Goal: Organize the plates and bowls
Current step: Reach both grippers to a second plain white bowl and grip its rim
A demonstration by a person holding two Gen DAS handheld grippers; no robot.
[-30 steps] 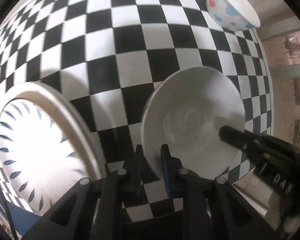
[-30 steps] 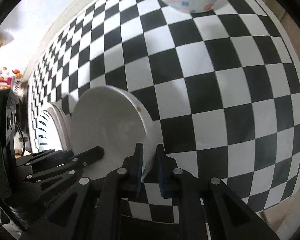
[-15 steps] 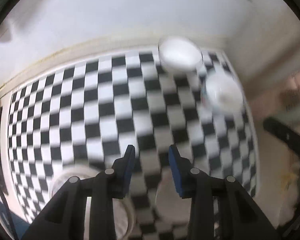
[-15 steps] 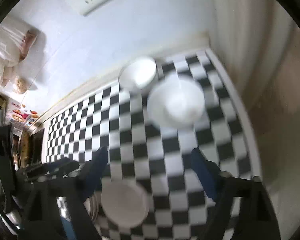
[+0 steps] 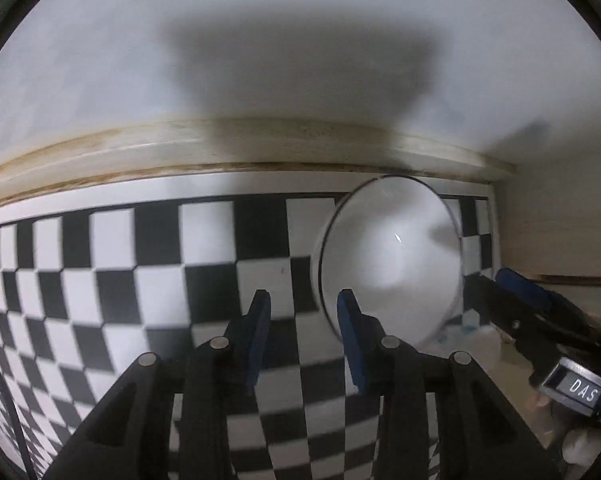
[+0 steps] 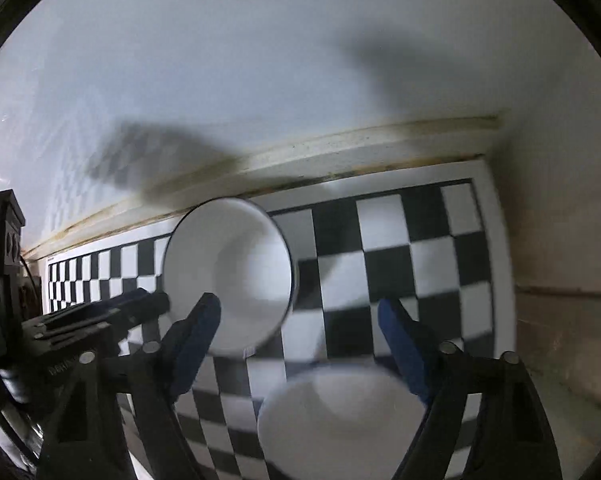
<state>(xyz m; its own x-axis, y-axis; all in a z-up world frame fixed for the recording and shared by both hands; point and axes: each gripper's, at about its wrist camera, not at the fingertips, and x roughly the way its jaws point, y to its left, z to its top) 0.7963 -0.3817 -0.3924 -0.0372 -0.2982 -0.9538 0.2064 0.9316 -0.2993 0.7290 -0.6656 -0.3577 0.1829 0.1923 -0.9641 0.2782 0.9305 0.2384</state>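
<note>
Both claws have let go of the plain bowl they pinched a second ago and swung up toward the back wall (image 5: 300,60). The left claw (image 5: 303,300) gapes empty beside a white bowl (image 5: 392,264) on the checkered tabletop (image 5: 140,280); the right claw (image 6: 300,312) spreads wide over another bowl (image 6: 340,420)

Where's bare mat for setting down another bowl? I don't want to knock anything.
Free: the checkered mat left of the white bowl, out to the wall trim, and the squares between that bowl and the mat's right edge. Crowded: the near right corner, where a second bowl sits under the open right claw.
</note>
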